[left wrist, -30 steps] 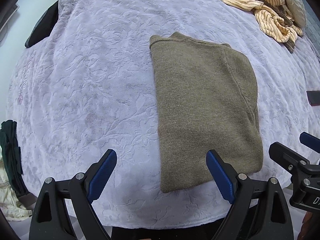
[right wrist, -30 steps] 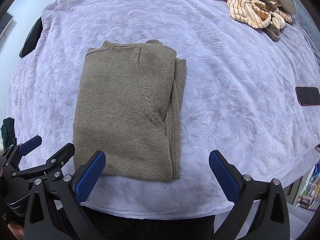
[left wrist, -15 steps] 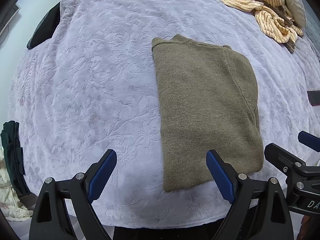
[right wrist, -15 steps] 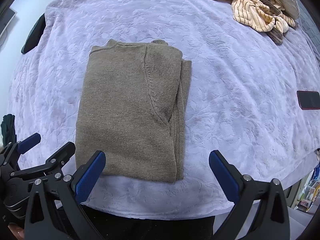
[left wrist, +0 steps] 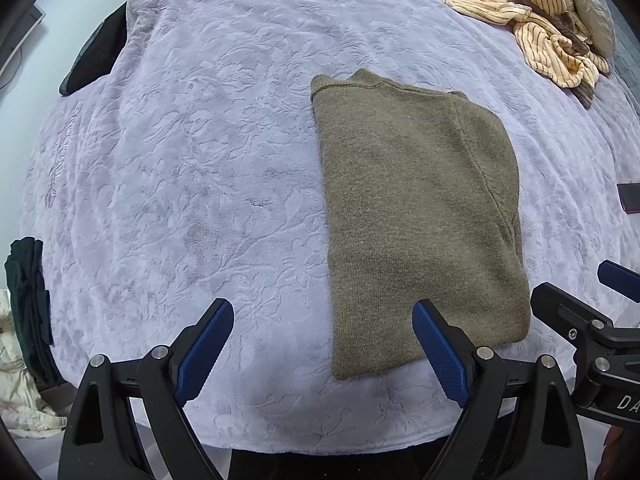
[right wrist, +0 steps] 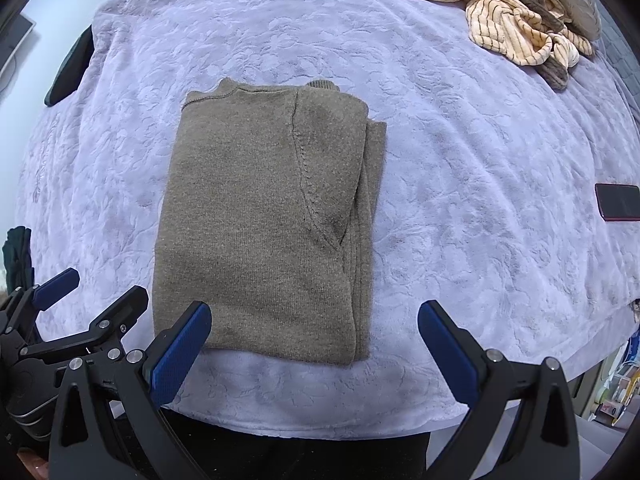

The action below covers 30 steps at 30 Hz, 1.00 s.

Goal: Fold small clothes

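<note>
sweater lies folded on the bed

sweater (left wrist: pixel 416 216) is brown-green and soft. it is folded into a long block and lies flat on the purple blanket (left wrist: pixel 192 160), near the front edge of the bed. its neck end points away and its bottom edge is close to the grippers. on its right side you can see a few folded layers and a sleeve seam.

left gripper (left wrist: pixel 324 344) hangs above the blanket with its blue pads spread wide. nothing is between them. one pad (left wrist: pixel 438 354) is over the bottom left corner of the sweater, and the other is over bare blanket. i cannot tell if that pad touches the cloth.

right gripper (right wrist: pixel 314 352) is spread wide too and holds nothing. its left pad (right wrist: pixel 180 354) is over the sweater's bottom edge.

striped yellow clothes (right wrist: pixel 504 28) lie in a heap at the far right corner, well apart from the sweater. a dark phone (right wrist: pixel 618 202) lies on the blanket at the right. dark clothes (left wrist: pixel 28 304) hang at the left edge.
</note>
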Each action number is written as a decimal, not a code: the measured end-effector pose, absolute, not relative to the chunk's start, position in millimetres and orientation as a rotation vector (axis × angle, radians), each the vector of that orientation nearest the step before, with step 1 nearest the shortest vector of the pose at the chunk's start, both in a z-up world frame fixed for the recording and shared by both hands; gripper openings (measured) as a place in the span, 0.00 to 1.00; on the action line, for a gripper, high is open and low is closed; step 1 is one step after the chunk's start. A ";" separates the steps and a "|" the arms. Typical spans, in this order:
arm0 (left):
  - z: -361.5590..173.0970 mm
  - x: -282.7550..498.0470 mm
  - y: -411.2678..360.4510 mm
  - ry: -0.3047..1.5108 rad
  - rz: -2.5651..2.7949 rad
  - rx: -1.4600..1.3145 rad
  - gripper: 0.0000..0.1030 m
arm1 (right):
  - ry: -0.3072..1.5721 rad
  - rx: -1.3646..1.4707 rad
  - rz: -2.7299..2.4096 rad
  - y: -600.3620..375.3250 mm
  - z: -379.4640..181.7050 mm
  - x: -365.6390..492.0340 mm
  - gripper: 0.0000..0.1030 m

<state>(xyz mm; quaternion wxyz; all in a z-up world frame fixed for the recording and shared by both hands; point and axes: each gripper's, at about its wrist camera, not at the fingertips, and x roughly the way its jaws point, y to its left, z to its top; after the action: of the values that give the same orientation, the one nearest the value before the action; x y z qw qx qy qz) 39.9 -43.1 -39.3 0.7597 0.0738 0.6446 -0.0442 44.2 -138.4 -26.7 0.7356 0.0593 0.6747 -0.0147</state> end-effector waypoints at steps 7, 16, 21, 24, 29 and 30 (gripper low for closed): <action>-38.3 39.0 -42.1 1.403 -0.090 0.161 0.89 | 1.485 0.125 -0.027 -136.8 -26.2 44.1 1.00; -38.1 38.7 -42.2 1.408 -0.086 0.160 0.89 | 1.485 0.122 -0.027 -136.3 -25.8 43.7 1.00; -38.1 38.7 -42.8 1.409 -0.087 0.162 0.89 | 1.486 0.123 -0.028 -136.8 -25.5 44.1 1.00; -38.4 39.2 -43.6 1.411 -0.088 0.163 0.89 | 1.487 0.124 -0.029 -138.5 -25.6 45.1 1.00; -39.4 39.7 -44.7 1.413 -0.086 0.165 0.89 | 1.488 0.124 -0.031 -139.4 -25.9 46.2 1.00; -39.6 39.9 -44.9 1.414 -0.086 0.165 0.89 | 1.489 0.124 -0.031 -139.4 -26.0 46.2 1.00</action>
<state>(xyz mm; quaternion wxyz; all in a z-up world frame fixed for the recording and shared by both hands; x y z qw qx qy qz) 39.9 -44.9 -39.6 0.7562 0.0759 0.6488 -0.0397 46.2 -139.4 -26.0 0.7337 0.0564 0.6770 -0.0140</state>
